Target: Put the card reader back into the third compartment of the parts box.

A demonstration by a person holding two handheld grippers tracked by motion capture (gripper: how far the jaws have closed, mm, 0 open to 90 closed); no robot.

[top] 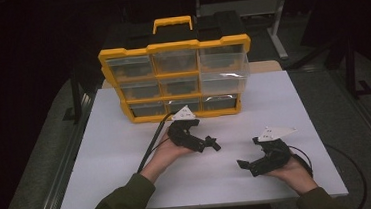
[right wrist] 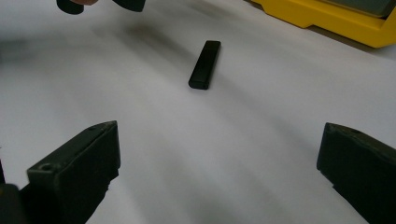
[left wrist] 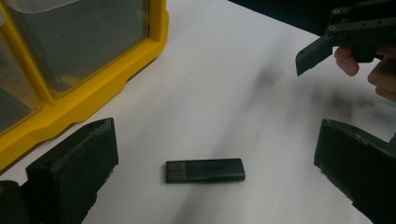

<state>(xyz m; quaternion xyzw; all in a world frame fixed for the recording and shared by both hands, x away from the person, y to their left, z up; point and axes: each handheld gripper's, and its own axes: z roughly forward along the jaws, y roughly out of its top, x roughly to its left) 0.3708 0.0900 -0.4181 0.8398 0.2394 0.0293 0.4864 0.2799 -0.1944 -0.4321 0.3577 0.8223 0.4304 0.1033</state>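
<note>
Left gripper (top: 211,143) first: it's a black two-jaw thing with a grey three-cornered plate on top, held in the person's left hand (top: 166,153) over the middle of the white table top (top: 126,139). Jaws are spread wide with nothing between them; in the left gripper view you can see both black pads (left wrist: 77,163) far apart at the bottom corners. Right in the gap ahead of them lies a small black rectangular USB stick (left wrist: 205,170), flat on the white surface, its long side running across that view, not touching either pad.

Right gripper (top: 244,166) is the same build, held in the right hand (top: 291,169) nearer the front right part of the table, pointing toward the left one. Also gaping wide and empty. In the right gripper view the stick (right wrist: 205,64) sits farther out, well ahead of the jaws, lengthwise and a bit tilted, with the tip of the other gripper poking in at the top left.

In the high view I honestly can't pick the stick out; it's too small and dark between the two grippers.

Behind it all stands a yellow plastic organiser box with clear drawers and a yellow carry handle (top: 176,75), at the back of the table. Its middle-right drawer (top: 223,74) sticks out toward the person. The yellow base edge is near the left gripper.
</note>
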